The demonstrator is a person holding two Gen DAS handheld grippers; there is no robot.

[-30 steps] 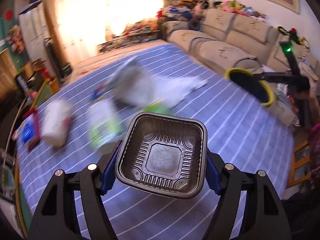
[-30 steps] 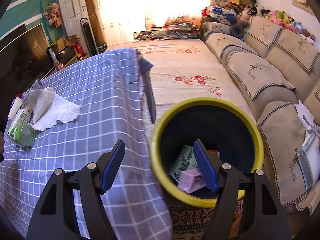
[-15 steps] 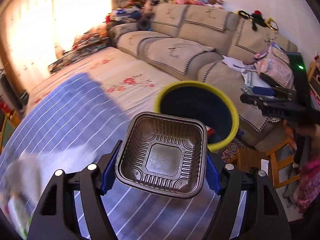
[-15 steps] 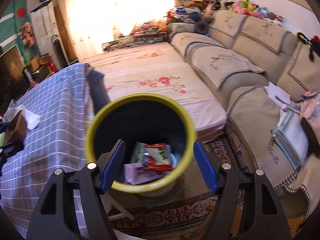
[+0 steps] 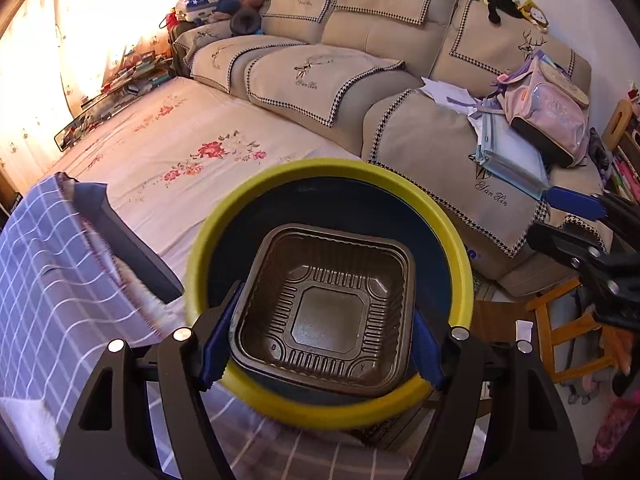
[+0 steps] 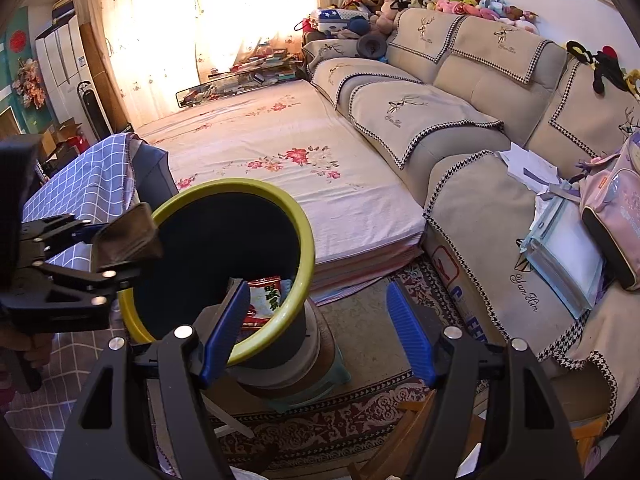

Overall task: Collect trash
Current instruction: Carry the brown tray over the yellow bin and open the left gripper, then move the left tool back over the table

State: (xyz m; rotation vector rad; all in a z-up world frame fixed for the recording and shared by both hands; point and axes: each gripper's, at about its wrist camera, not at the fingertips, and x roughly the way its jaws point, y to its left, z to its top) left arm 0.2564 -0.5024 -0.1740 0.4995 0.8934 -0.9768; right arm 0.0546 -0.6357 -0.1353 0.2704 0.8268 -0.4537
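Observation:
My left gripper (image 5: 320,336) is shut on a dark brown ribbed plastic tray (image 5: 324,308) and holds it right over the mouth of the yellow-rimmed dark bin (image 5: 256,184). In the right wrist view the left gripper (image 6: 72,256) shows at the left with the tray (image 6: 126,238) at the bin's near-left rim (image 6: 304,224). Red and white wrappers (image 6: 266,300) lie inside the bin. My right gripper (image 6: 316,332) is open and empty, just right of the bin. It also shows at the right edge of the left wrist view (image 5: 576,216).
A table with a blue checked cloth (image 5: 44,264) stands left of the bin. A floral mattress (image 6: 288,156) lies behind it. A beige sofa (image 6: 472,128) with papers and a pink backpack (image 6: 616,208) runs along the right. A patterned rug (image 6: 360,404) lies under the bin.
My left gripper has swung from the table to over the bin, still holding the tray. My right gripper has shifted to the right, so the bin now sits at its left.

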